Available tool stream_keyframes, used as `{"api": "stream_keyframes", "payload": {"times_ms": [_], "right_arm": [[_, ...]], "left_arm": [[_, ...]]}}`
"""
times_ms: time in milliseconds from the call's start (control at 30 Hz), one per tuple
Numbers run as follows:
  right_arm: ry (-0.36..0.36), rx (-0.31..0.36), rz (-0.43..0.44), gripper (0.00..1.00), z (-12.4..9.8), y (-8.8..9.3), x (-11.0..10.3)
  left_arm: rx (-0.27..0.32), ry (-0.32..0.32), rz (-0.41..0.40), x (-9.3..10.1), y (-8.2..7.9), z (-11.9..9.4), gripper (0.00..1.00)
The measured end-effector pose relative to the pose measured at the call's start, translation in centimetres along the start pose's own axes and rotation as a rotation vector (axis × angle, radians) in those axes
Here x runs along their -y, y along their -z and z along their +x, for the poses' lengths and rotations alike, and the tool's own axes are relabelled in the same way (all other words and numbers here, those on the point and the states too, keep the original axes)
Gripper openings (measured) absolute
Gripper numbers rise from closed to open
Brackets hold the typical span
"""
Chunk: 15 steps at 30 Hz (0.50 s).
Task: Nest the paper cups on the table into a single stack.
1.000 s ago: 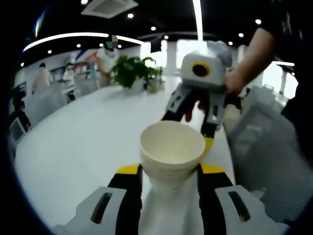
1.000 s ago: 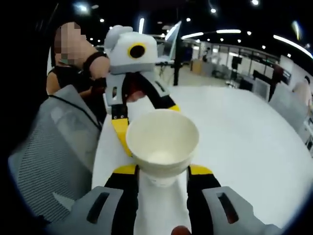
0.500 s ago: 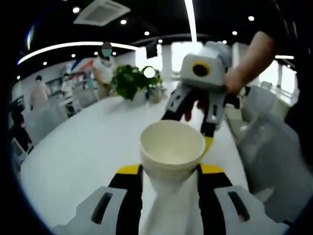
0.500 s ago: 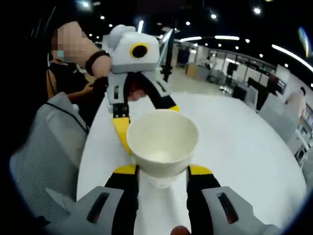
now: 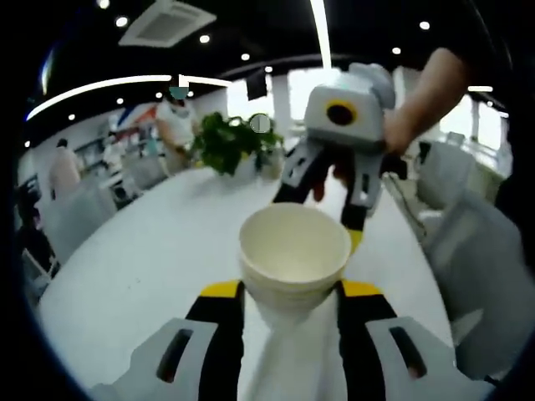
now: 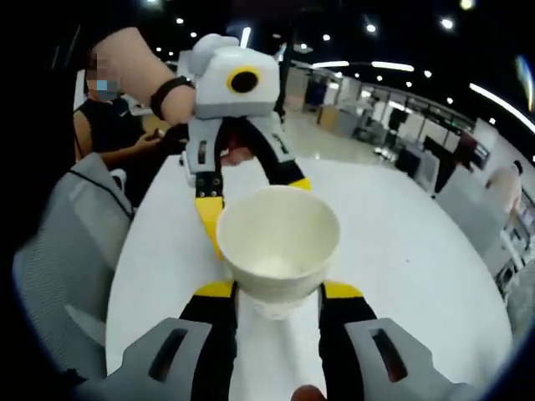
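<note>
Cup stack held between both grippers, above the table

The cup stack [image 5: 294, 259] sits raised over the white table [image 5: 150, 251], its wall clamped by your left gripper [image 5: 291, 292] and right gripper [image 6: 269, 294], jaws narrowed onto it from opposite sides. Judged light, thin-walled, easily crushed: grip gently just below the rolled rim. A potted plant [image 5: 226, 142] stands at the far edge.

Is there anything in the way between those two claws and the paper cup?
Nothing visible. The cup stack already sits between the left gripper's jaws, and the right gripper grips it from the opposite side. Around it there is bare white table.
</note>
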State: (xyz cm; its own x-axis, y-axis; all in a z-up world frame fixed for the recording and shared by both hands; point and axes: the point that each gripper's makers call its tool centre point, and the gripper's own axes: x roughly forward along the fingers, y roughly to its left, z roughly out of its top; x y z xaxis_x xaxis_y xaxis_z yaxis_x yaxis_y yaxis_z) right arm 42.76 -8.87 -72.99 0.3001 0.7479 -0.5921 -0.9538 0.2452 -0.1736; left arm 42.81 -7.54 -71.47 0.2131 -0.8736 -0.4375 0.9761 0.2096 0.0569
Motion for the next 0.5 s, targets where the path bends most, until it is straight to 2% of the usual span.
{"api": "stream_keyframes", "payload": {"times_ms": [300, 500], "right_arm": [[-0.001, -0.023, 0.013, 0.34, 1.0, 1.2, 2.0], [-0.001, -0.051, 0.052, 0.33, 1.8, 2.8, 3.2]], "left_arm": [[-0.015, 0.013, -0.036, -2.4, 1.0, 1.6, 0.41], [-0.019, 0.029, -0.060, -3.5, 2.0, 3.2, 0.41]]}}
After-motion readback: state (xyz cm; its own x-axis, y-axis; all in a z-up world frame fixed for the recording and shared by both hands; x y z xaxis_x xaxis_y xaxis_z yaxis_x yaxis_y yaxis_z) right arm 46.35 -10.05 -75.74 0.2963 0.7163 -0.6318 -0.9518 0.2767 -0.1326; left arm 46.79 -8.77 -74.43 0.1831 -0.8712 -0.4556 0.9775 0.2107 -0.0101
